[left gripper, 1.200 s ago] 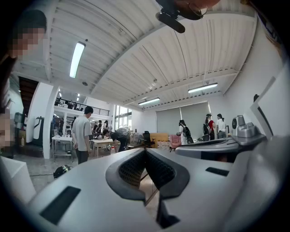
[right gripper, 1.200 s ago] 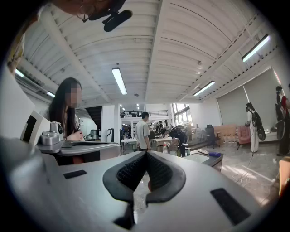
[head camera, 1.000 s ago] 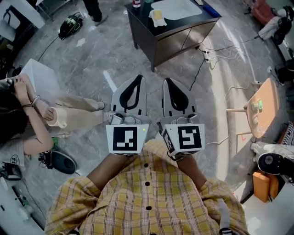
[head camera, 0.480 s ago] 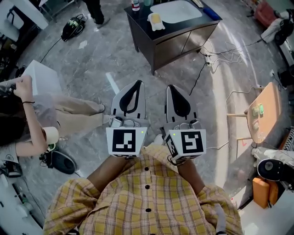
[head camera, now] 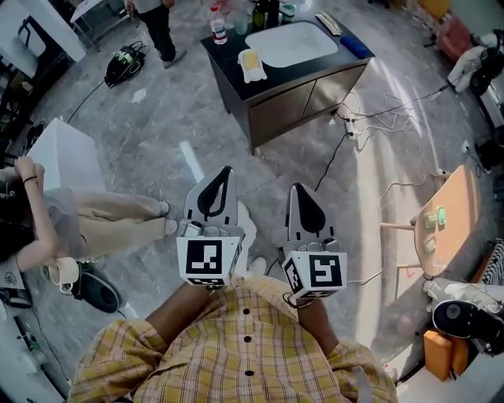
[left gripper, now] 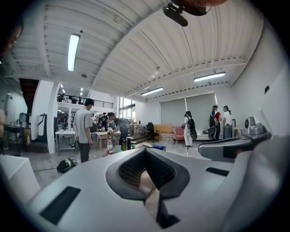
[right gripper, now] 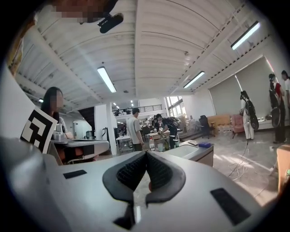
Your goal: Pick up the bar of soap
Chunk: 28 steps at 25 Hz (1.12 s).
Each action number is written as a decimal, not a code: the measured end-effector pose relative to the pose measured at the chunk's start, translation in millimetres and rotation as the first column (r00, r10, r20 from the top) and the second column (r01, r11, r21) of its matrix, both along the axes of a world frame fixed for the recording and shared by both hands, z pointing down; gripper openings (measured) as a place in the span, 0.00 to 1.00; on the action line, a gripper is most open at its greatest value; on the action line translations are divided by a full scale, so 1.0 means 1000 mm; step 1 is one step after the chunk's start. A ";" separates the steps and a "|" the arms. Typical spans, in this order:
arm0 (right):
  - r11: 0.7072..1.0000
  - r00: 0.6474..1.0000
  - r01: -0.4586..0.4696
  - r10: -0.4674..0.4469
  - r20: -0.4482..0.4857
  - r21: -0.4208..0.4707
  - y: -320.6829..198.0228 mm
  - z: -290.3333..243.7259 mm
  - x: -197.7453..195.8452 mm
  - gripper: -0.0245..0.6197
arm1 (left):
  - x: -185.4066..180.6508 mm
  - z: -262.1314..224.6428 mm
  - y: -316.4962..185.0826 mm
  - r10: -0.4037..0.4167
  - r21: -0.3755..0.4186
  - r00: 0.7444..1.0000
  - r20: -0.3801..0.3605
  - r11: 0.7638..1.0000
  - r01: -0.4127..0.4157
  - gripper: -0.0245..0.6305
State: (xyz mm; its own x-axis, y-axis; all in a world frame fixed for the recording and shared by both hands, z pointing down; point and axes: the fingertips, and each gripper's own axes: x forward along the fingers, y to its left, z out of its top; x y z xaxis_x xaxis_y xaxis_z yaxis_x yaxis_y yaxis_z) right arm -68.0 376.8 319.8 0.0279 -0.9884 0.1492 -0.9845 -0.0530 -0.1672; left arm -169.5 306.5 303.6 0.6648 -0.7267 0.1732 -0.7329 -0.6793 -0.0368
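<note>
A yellow bar of soap (head camera: 250, 60) lies on a white dish at the left end of a dark cabinet (head camera: 311, 86), beside its white sink (head camera: 291, 42). Both grippers are held close to my body, far short of the cabinet, over the grey floor. The left gripper (head camera: 223, 175) is shut with nothing between its fingers, and its tips meet in the left gripper view (left gripper: 146, 152). The right gripper (head camera: 303, 194) is likewise shut and empty (right gripper: 146, 156). In the gripper views I cannot make out the soap.
Bottles (head camera: 219, 24) stand at the cabinet's back edge. A person sits at the left (head camera: 94, 216) next to a white box (head camera: 67, 153). Another person stands at the top (head camera: 157, 20). Cables (head camera: 370, 118) trail over the floor, and a round wooden table (head camera: 445, 208) stands at the right.
The cabinet with the soap has come lower and fuller into view. Both grippers stay shut and sit slightly lower in the frame. The seated person has shifted left.
</note>
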 end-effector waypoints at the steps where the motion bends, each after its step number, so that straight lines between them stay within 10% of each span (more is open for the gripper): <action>1: 1.000 1.000 -0.001 0.001 -0.004 -0.008 -0.011 0.004 0.010 0.07 | 0.010 0.002 -0.012 -0.001 -0.001 1.000 -0.005 1.000 0.001 0.05; 16: 0.989 0.989 0.117 -0.125 -0.081 -0.090 -0.366 -0.003 0.133 0.07 | 0.155 0.007 -0.349 -0.056 -0.060 0.996 -0.074 0.997 0.052 0.05; 28: 0.963 0.973 0.210 -0.223 -0.062 -0.169 -0.510 0.035 0.169 0.07 | 0.187 0.069 -0.472 -0.174 -0.191 0.984 -0.045 0.968 0.163 0.05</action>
